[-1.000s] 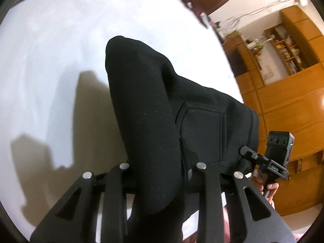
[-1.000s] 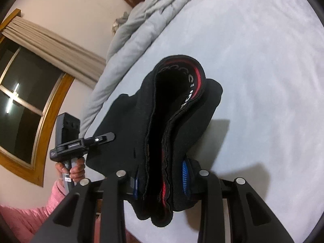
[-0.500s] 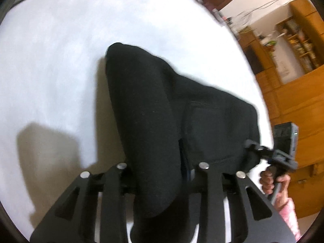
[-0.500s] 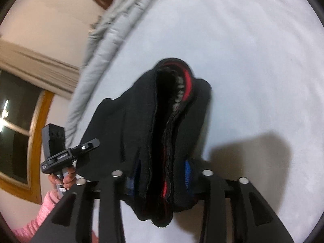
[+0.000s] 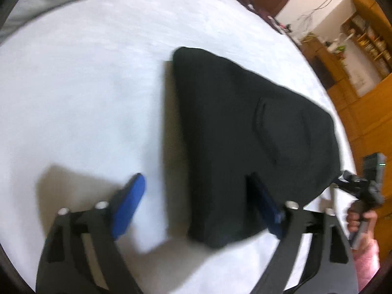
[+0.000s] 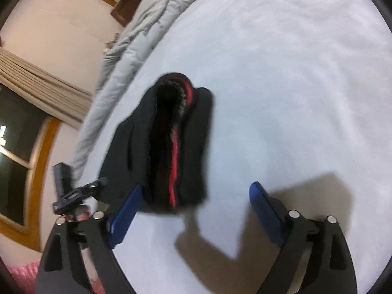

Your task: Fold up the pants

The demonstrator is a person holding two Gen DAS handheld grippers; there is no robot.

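The black pants (image 5: 245,134) lie folded into a thick bundle on the white bed (image 5: 85,85). In the right wrist view the pants (image 6: 169,147) show their open waistband end with a red stripe. My left gripper (image 5: 196,181) is open, its blue pads (image 5: 127,205) spread, and the near fold end lies between the fingers. My right gripper (image 6: 196,191) is open and holds nothing, with the waistband end just ahead of its left finger. Each gripper shows in the other's view, at the far right edge (image 5: 362,186) and at the left (image 6: 73,191).
A grey duvet (image 6: 137,46) is bunched along the bed's far side. Wooden cabinets and shelves (image 5: 362,73) stand past the bed's right edge. A window with curtains (image 6: 29,93) is on the left wall.
Both grippers were shut on the pants and held them up. Now both have opened and the bundle has dropped onto the bed.
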